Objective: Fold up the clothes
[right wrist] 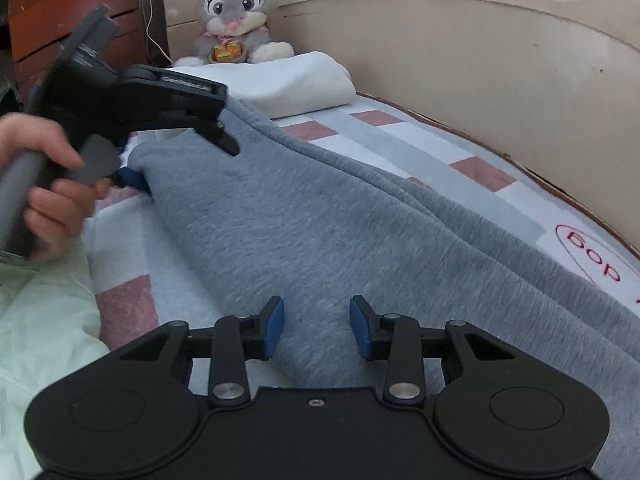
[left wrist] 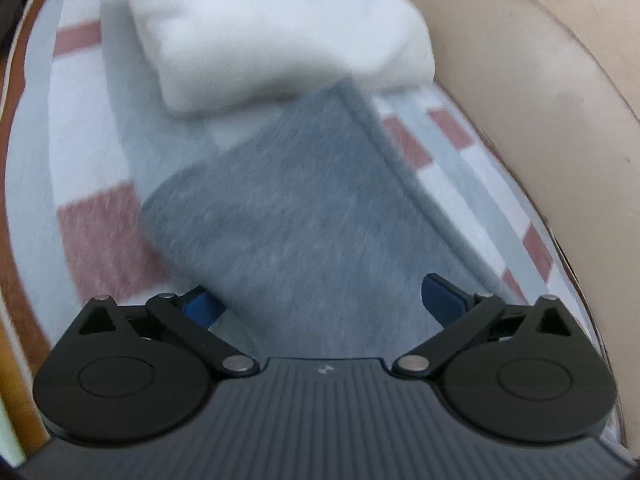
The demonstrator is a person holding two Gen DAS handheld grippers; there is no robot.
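Note:
A grey fleece garment (right wrist: 340, 220) lies stretched along the bed, its far end reaching a folded white cloth (right wrist: 288, 84). My right gripper (right wrist: 318, 328) hovers low over the near part of the garment, jaws apart, only flat cloth showing between the blue pads. In the left wrist view my left gripper (left wrist: 320, 300) stands open and wide over the grey garment (left wrist: 288, 220), with the cloth's end lying between its fingers (left wrist: 440, 296). The right wrist view shows that left gripper (right wrist: 182, 162) at the garment's far end, held by a hand (right wrist: 44, 184).
A checked white, grey and pink blanket (right wrist: 440, 160) covers the bed. A beige padded wall (right wrist: 480, 60) runs along the right. A plush rabbit (right wrist: 234, 12) sits behind the white cloth. A pale green quilt (right wrist: 40, 340) lies at the left.

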